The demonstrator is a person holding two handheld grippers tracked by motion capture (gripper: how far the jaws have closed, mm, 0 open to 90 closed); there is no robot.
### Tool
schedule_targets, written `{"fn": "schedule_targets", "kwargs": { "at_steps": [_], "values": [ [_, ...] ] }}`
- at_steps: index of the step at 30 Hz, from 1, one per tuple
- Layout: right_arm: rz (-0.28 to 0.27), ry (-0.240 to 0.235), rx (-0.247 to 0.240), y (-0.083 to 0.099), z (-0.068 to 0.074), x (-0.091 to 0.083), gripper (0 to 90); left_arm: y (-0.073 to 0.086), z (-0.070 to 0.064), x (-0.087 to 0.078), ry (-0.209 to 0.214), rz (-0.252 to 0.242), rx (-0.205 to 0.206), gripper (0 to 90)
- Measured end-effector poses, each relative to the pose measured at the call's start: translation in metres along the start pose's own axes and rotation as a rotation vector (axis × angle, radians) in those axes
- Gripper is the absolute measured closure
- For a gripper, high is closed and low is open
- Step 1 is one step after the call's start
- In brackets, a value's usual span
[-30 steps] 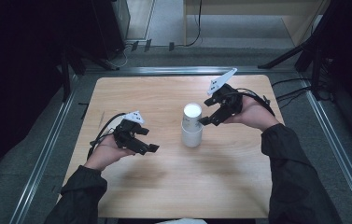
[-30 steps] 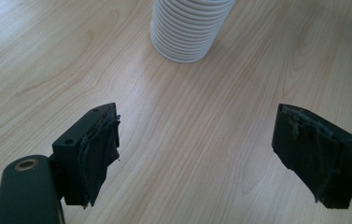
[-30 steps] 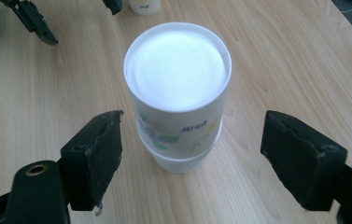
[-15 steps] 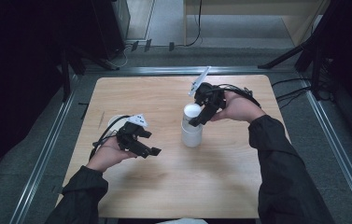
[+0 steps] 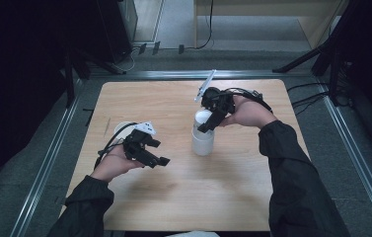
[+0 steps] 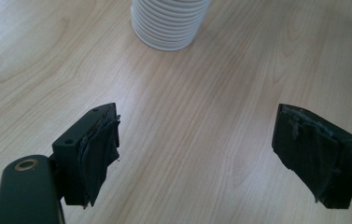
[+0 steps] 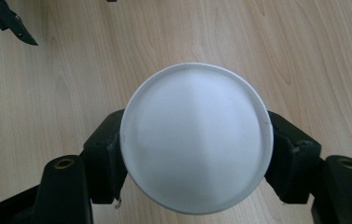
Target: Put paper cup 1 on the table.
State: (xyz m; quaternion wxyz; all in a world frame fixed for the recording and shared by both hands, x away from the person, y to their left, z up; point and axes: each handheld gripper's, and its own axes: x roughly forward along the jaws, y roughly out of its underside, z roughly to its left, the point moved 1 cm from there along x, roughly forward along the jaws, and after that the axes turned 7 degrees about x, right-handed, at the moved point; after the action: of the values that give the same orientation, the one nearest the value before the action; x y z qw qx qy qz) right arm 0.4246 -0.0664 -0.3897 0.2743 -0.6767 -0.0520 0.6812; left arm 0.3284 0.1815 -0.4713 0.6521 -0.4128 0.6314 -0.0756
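The stack of white cups (image 5: 203, 138) stands inverted near the centre of the wooden table (image 5: 173, 207), its ribbed rims visible at the top of the left gripper view (image 6: 169, 23). The right gripper (image 5: 207, 124) has its jaws set on either side of the topmost cup (image 7: 197, 140), whose flat white base faces the right gripper view; the pads (image 7: 110, 158) appear to touch the cup wall on both sides, though the cup itself hides the contact lines, so a firm grasp cannot be confirmed. The step in hand is judged to be acquisition of the top cup for separation from the stack. The left gripper (image 5: 153, 154) is held over the table to the left of the stack, apart from it, jaws spread wide with nothing between them (image 6: 197, 158). The next move calls for a straight upward lift of the top cup along the stack axis. Nested cups tend to cling, so the lower cups may rise with it; bringing the left gripper in to clamp the lower part of the stack would prevent this. Keep clamping pressure moderate, since the thin wall is likely to deform.
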Motion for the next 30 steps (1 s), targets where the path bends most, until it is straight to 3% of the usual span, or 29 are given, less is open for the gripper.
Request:
{"fn": "schedule_targets", "kwargs": {
  "at_steps": [30],
  "values": [
    [0.018, 0.012, 0.009, -0.012, 0.004, -0.022, 33.9, 0.002, 0.001, -0.001, 0.008, -0.004, -0.002, 15.0]
  ]
}}
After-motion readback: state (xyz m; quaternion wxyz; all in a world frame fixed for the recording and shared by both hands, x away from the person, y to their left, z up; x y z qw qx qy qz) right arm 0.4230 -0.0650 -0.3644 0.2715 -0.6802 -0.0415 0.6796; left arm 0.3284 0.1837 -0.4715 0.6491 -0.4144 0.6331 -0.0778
